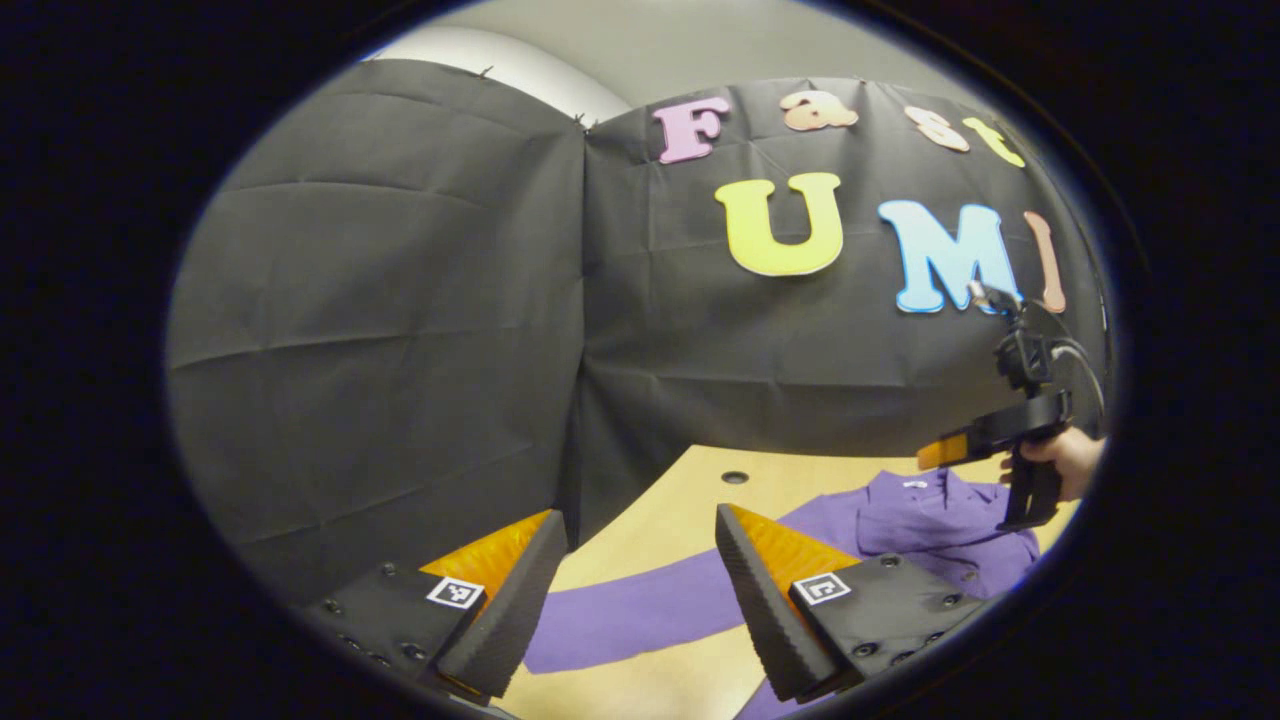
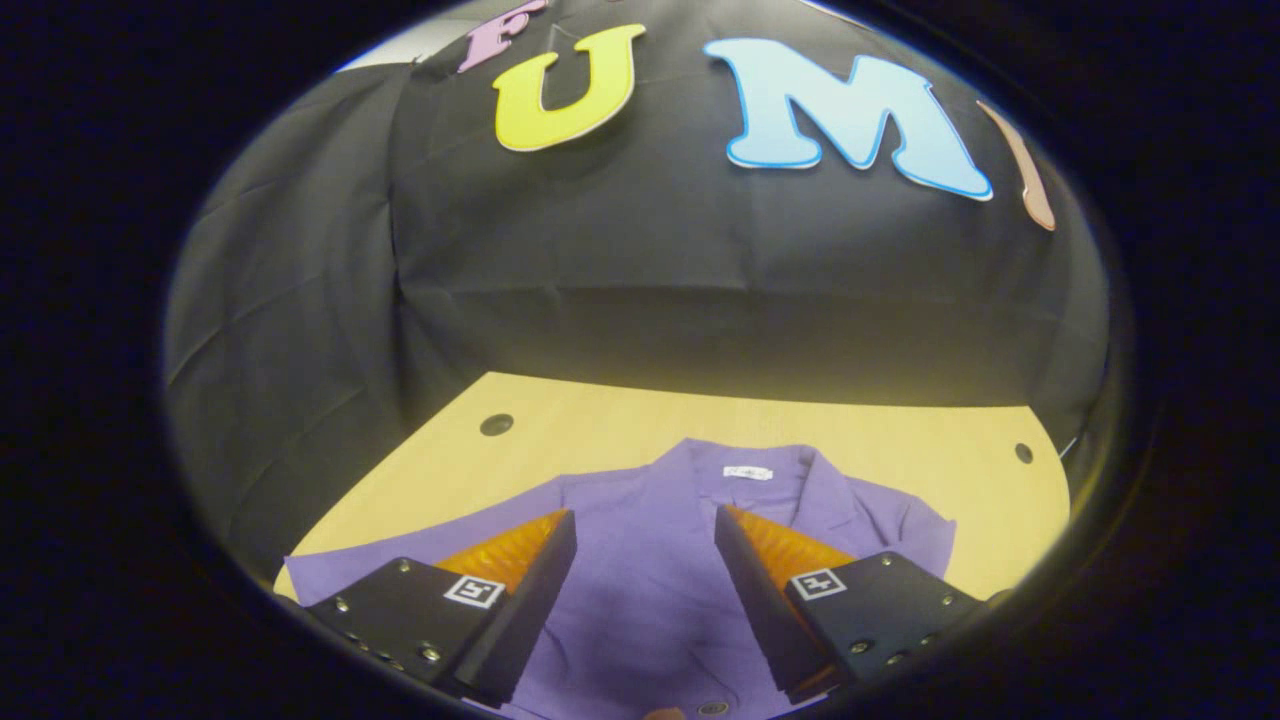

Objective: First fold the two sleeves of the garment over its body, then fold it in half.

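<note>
A purple collared shirt (image 2: 650, 590) lies flat on the wooden table (image 2: 900, 440), collar toward the back wall. One long sleeve (image 1: 640, 610) stretches out sideways across the table. My left gripper (image 1: 640, 600) hovers open above that sleeve, nothing between its fingers. My right gripper (image 2: 645, 590) is open over the shirt's chest, below the collar (image 2: 745, 472). In the left gripper view the right gripper (image 1: 945, 450) appears at the far right, held by a hand (image 1: 1070, 460) above the shirt body (image 1: 940, 525).
Black cloth walls close off the back and left side of the table. Two small round holes (image 2: 496, 424) (image 2: 1023, 452) sit near the table's back corners. Bare wood shows behind the collar and beside the sleeve.
</note>
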{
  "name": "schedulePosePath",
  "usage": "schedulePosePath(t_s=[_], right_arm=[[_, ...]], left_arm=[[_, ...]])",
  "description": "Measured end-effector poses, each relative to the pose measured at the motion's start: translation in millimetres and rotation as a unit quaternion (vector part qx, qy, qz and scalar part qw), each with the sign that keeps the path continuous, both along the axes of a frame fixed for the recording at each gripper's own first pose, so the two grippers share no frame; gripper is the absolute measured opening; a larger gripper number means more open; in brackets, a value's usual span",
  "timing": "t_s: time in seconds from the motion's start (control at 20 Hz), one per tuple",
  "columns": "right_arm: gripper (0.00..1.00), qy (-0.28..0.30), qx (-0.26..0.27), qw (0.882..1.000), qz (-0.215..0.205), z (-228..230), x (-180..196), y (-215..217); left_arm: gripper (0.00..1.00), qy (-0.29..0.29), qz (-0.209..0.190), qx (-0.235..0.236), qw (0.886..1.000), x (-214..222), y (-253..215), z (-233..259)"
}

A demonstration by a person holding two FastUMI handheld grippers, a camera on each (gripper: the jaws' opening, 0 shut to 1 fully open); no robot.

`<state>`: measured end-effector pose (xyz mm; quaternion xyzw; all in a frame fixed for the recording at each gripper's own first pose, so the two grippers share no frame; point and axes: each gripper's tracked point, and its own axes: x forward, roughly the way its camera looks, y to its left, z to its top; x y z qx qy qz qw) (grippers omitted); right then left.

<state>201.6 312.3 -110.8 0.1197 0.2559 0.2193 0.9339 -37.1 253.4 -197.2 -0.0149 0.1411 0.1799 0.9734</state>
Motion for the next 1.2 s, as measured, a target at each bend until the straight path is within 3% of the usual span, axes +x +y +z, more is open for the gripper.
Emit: schedulePosePath(t_s=[0.35, 0.4, 0.45, 0.65, 0.85, 1.2], right_arm=[[0.88, -0.058, -0.002, 0.998, -0.018, 52.4, -36.7, -41.8], [0.92, -0.064, -0.002, 0.998, -0.022, 58.2, -41.1, -49.0], [0.88, -0.071, -0.003, 0.997, -0.026, 63.2, -44.8, -57.5], [0.88, -0.091, 0.002, 0.995, -0.047, 81.3, -57.5, -90.7], [0.88, -0.084, 0.005, 0.994, -0.063, 79.2, -72.6, -118.7], [0.88, -0.057, -0.004, 0.997, -0.053, 57.2, -97.7, -131.5]], left_arm=[[0.96, 0.057, 0.061, -0.035, 0.996, -16.7, 51.9, -80.3], [0.95, 0.066, 0.070, -0.037, 0.995, -18.3, 58.1, -89.5], [0.95, 0.076, 0.081, -0.039, 0.993, -20.5, 64.9, -99.4], [0.95, 0.117, 0.121, -0.066, 0.983, -26.9, 86.7, -141.3], [0.96, 0.169, 0.152, -0.086, 0.970, -34.5, 101.2, -182.0], [0.96, 0.205, 0.175, -0.109, 0.957, -37.5, 111.3, -215.2]])
